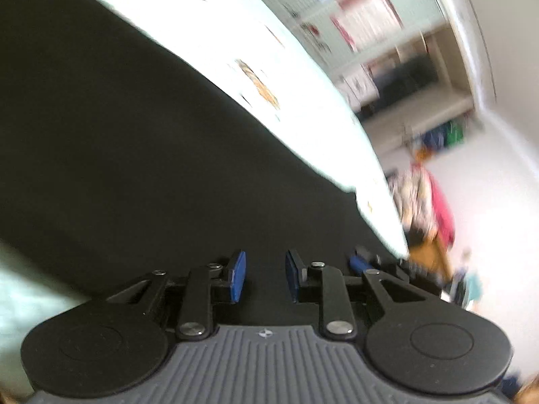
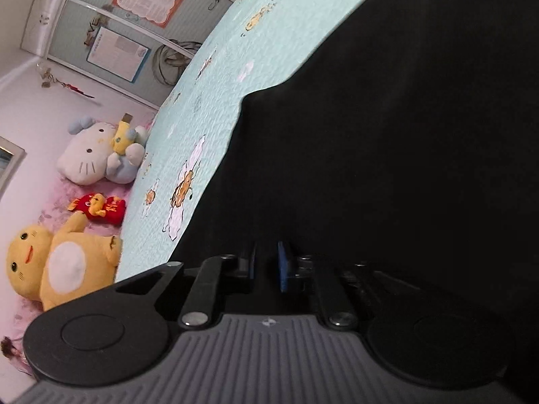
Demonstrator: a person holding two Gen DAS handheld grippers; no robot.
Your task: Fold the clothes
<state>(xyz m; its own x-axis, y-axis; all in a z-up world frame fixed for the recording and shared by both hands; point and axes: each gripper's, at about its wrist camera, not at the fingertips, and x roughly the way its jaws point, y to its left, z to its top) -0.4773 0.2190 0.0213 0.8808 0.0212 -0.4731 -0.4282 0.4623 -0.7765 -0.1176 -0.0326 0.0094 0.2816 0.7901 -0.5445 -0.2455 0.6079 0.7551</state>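
Black cloth (image 1: 151, 155) fills the space ahead of both my jaws, spread over a pale green bed cover (image 1: 235, 60) printed with small cartoon figures. In the left wrist view my left jaws (image 1: 265, 276) stand apart with a clear gap between the blue pads, the dark garment lying just beyond and under them; nothing sits between the pads that I can make out. In the right wrist view my right jaws (image 2: 267, 266) show a narrower gap, and everything around them is so dark that I cannot tell whether a layer of the cloth is pinched there or not.

As for progress, I judge little can be settled. The garment's edge runs in one long line across the cover, with a stepped corner ahead of my right jaws, which could be a sleeve or hem of a flat-laid piece, or equally the border of a fold already made. No crease or stacked layer is plainly readable in this blackness. Plush toys (image 2: 84, 155) sit off to the left of my right jaws, beyond the bed, well clear of the cloth.
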